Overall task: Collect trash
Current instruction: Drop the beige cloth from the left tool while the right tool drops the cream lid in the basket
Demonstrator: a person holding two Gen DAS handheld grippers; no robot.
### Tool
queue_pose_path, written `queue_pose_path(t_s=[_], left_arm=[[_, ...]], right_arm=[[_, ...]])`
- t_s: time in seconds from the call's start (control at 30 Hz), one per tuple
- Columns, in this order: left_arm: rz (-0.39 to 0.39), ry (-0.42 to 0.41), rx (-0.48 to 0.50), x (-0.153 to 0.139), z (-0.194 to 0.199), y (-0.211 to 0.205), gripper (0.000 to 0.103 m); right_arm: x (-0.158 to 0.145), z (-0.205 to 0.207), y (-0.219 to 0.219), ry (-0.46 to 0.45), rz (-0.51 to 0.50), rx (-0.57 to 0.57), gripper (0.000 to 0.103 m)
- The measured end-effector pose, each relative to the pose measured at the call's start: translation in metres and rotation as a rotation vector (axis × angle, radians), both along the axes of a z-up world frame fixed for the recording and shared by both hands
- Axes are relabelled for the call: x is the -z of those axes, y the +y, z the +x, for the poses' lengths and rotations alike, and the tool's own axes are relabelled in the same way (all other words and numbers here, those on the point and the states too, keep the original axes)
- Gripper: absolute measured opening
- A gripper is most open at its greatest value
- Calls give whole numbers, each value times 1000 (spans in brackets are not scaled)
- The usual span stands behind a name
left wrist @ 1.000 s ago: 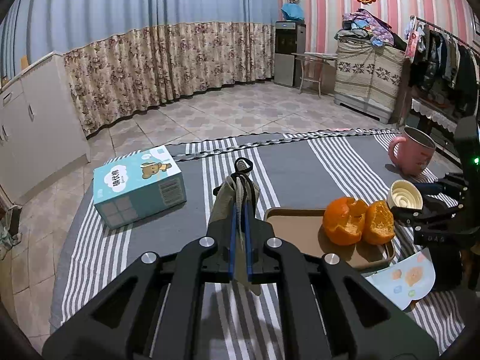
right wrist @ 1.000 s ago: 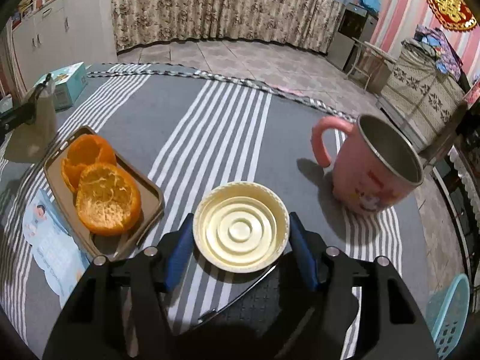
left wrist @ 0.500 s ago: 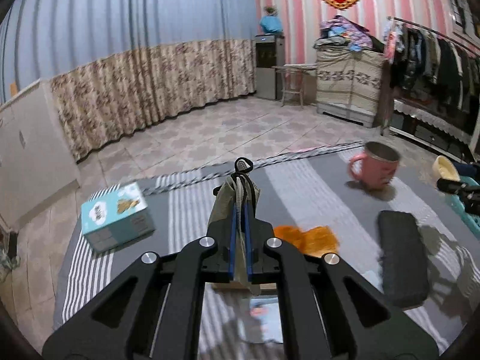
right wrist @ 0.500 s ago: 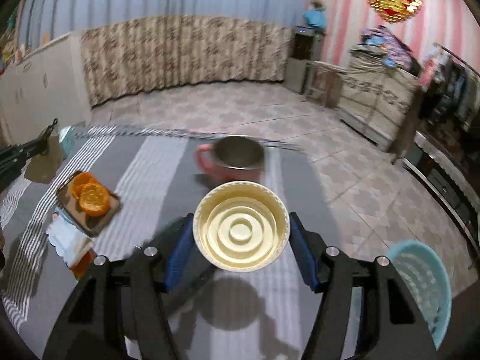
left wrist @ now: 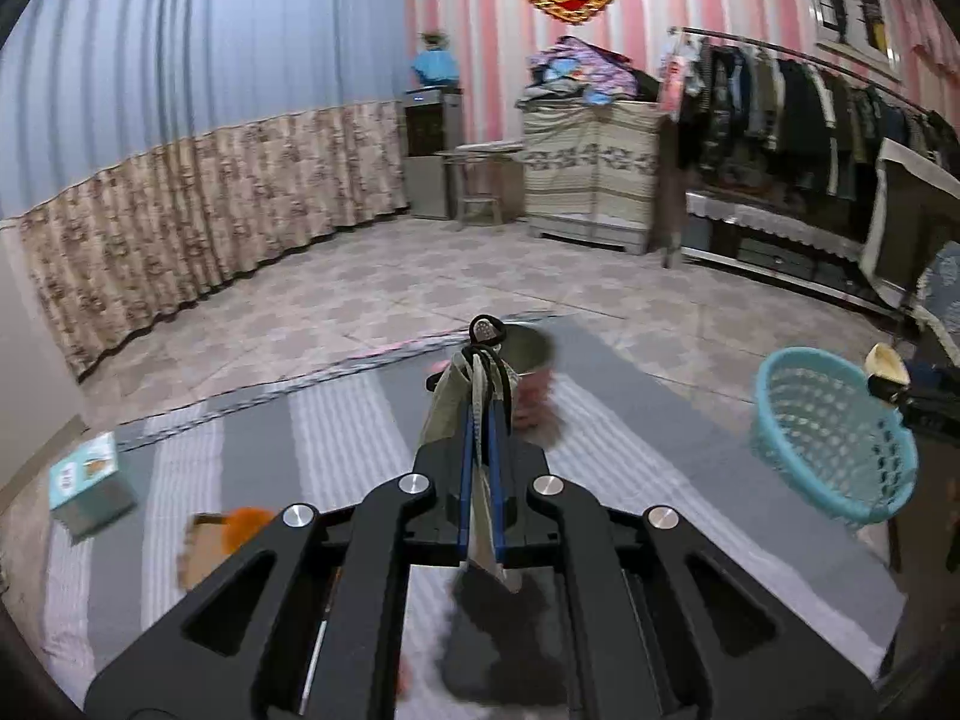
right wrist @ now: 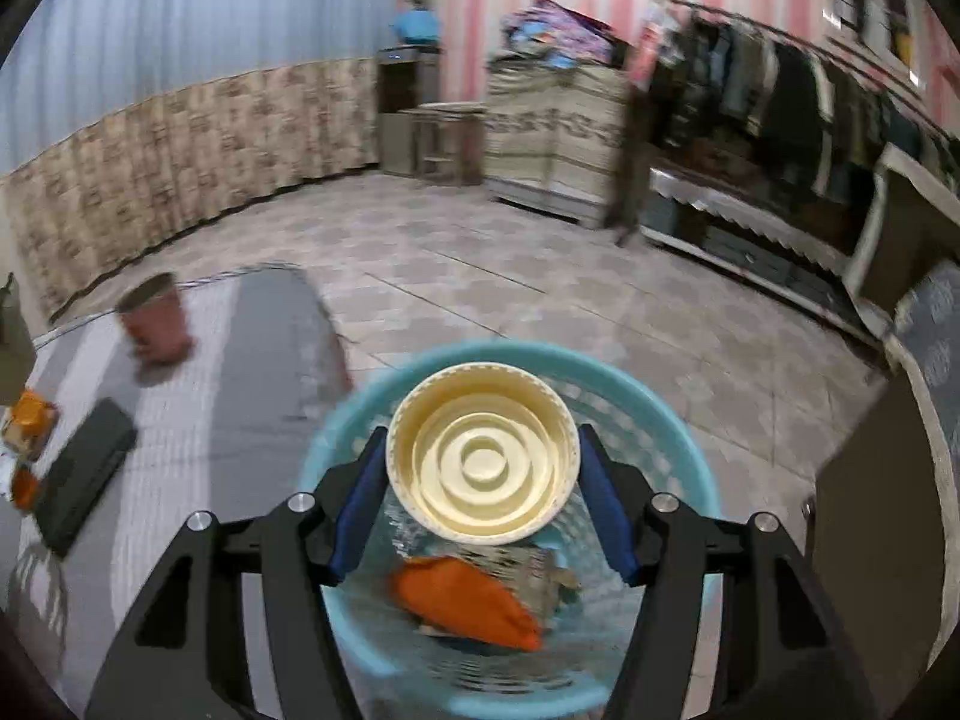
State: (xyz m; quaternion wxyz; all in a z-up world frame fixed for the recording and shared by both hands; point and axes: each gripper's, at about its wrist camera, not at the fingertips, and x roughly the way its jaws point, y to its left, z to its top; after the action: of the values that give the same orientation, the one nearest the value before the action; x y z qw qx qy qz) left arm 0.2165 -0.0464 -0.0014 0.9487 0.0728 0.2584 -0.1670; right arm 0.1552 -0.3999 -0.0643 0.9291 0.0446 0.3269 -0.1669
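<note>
My right gripper is shut on a cream round plastic lid and holds it over the light blue trash basket, which has an orange wrapper inside. My left gripper is shut on a flat tan paper scrap, held above the striped grey table. In the left wrist view the basket is to the right, off the table's edge, with the lid at its far rim.
On the table are a pink mug, a black case, a tray with orange peel and a teal tissue box. Tiled floor, a clothes rack and a cabinet lie beyond.
Both grippers swung right, away from the tray. The right gripper carried the lid from above the table to over the basket. The left gripper follows with the scrap.
</note>
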Motion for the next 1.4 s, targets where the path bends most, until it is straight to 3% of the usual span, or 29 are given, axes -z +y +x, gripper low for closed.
queue_pose_path(t_s=[0.4,0.53,0.9,1.0,1.07,1.2,1.27,1.4], left_arm=[[2,45,209,21,-22,-151,3],[4,59,258,28,-24,-185,3],[-10,99,370,40,-28,-268,5],[-1,106,352,42,-21,-274,25],[2,109,323,41,-15,-269,60],[8,72,254,37,-9,-252,74],[-1,52,211,34,-7,-238,88],[-2,23,155,29,-8,-211,97]], right_arm=[[8,5,-66,-15,4,70,61],[10,-1,-90,-30,66,99,61],[19,-13,-115,-51,121,144,61],[21,-13,-117,-51,134,149,61],[23,-12,-117,-47,135,146,61],[25,-7,-110,-34,123,131,61],[27,-4,-106,-28,118,118,61],[27,4,-89,-25,105,83,61]])
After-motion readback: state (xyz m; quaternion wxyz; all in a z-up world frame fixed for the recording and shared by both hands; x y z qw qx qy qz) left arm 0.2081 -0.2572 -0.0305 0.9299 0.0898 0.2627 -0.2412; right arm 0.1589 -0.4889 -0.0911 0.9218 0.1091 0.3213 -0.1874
